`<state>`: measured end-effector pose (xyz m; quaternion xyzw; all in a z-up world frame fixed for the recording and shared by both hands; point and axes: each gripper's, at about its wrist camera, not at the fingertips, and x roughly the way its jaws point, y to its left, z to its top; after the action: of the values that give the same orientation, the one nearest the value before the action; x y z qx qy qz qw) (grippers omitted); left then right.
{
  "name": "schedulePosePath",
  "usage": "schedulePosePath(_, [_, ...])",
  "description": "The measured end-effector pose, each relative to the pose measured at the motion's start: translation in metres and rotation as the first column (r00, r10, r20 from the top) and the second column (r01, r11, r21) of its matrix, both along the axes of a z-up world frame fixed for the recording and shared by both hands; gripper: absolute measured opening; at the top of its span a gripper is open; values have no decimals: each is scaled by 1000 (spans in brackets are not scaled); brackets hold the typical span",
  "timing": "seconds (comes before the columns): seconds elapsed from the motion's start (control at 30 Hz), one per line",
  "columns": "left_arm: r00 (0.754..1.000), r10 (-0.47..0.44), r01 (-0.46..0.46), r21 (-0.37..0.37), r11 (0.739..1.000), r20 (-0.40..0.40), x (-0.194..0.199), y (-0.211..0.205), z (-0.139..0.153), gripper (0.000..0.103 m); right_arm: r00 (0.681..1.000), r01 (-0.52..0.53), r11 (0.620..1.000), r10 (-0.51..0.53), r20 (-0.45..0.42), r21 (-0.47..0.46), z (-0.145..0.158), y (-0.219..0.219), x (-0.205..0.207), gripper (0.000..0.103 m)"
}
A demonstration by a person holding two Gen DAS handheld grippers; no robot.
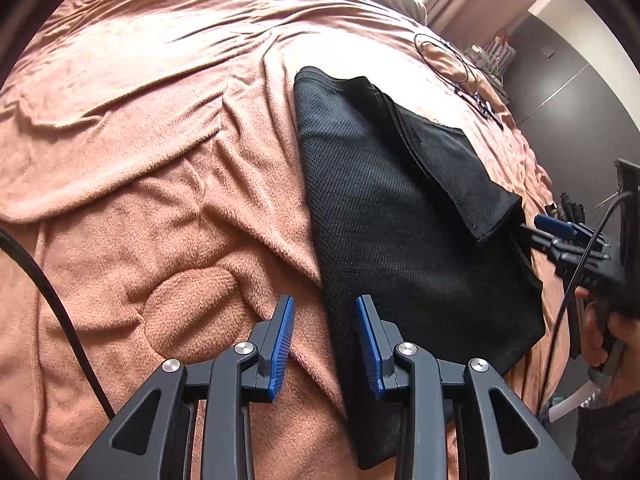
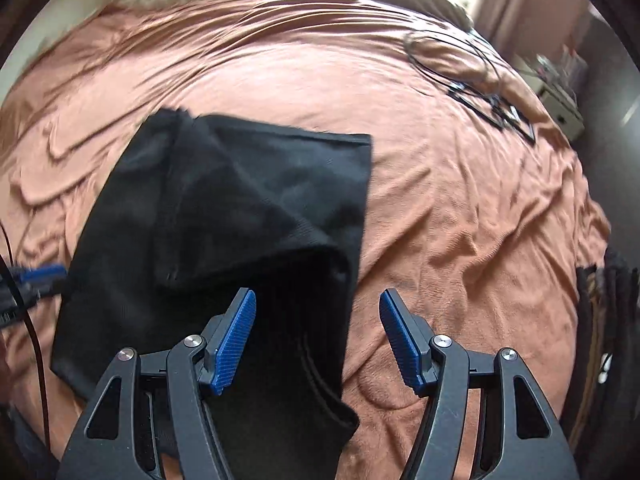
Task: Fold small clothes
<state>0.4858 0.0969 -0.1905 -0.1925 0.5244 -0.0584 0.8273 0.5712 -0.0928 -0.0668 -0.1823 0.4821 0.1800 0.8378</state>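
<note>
Black mesh shorts (image 1: 384, 216), partly folded, lie on the bed's pink blanket (image 1: 160, 160); left tongs (image 1: 325, 344) and right tongs (image 2: 318, 336) both spread, empty, hovering over the near edge.

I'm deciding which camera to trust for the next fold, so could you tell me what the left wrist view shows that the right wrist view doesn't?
Only the left wrist view shows the person's hand holding the right gripper's handle, and the garment's mesh weave in sharp focus.

Only the right wrist view shows the right gripper open above the garment's near edge, though the picture is motion-blurred.

Both show the black garment partly folded on the pink blanket, the coiled cable beyond, and the left gripper open.
</note>
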Motion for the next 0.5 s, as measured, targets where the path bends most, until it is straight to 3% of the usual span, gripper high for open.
schedulePosePath(0.3, [1000, -5, 5, 29, 1000, -14, 5, -4, -10, 35, 988, -147, 979, 152, 23, -143, -14, 59, -13, 64])
schedulePosePath(0.5, [1000, -9, 9, 41, 999, -10, 6, -8, -11, 34, 995, -84, 977, 94, 42, -194, -25, 77, 17, 64])
